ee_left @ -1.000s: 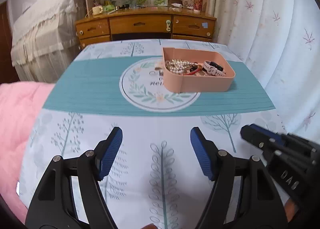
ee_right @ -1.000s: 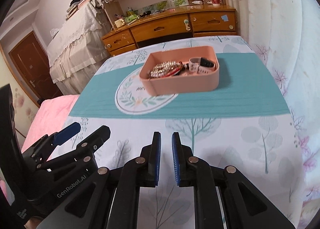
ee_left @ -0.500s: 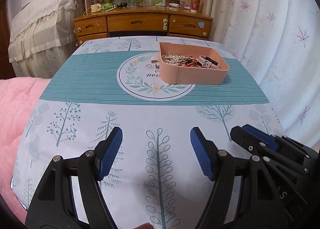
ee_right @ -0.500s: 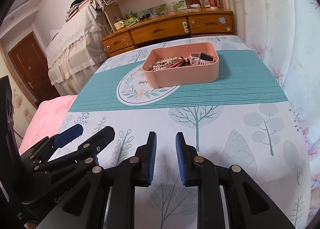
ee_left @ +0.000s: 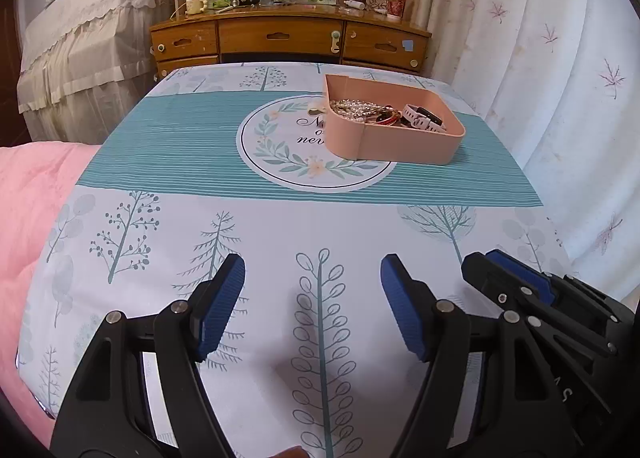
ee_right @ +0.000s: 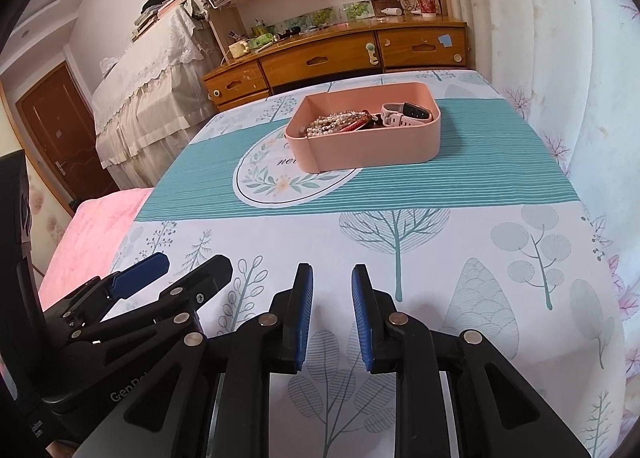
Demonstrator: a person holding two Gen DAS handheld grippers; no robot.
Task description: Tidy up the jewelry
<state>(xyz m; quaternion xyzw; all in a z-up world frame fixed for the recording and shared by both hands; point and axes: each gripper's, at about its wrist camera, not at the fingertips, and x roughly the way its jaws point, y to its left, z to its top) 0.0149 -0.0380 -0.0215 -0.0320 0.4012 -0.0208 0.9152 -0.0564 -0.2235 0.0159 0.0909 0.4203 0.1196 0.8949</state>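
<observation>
A pink box (ee_left: 404, 145) stands on the teal band of the tablecloth, far ahead of both grippers; it also shows in the right wrist view (ee_right: 372, 147). Inside lie a beaded chain (ee_left: 354, 107), a red bangle (ee_left: 386, 118) and a white watch (ee_left: 424, 119); the watch (ee_right: 404, 113) shows in the right wrist view too. My left gripper (ee_left: 312, 298) is wide open and empty near the table's front edge. My right gripper (ee_right: 332, 306) is slightly open and empty, just right of the left one.
A wooden desk with drawers (ee_left: 288, 41) stands behind the table. A white curtain (ee_left: 560, 57) hangs on the right. A pink blanket (ee_left: 28, 197) lies at the left. A lace-covered piece of furniture (ee_right: 148, 69) and a brown door (ee_right: 60, 137) are at the far left.
Both grippers have drawn back from the box toward the table's front edge. The right gripper's jaws have opened a little. The left stays wide open.
</observation>
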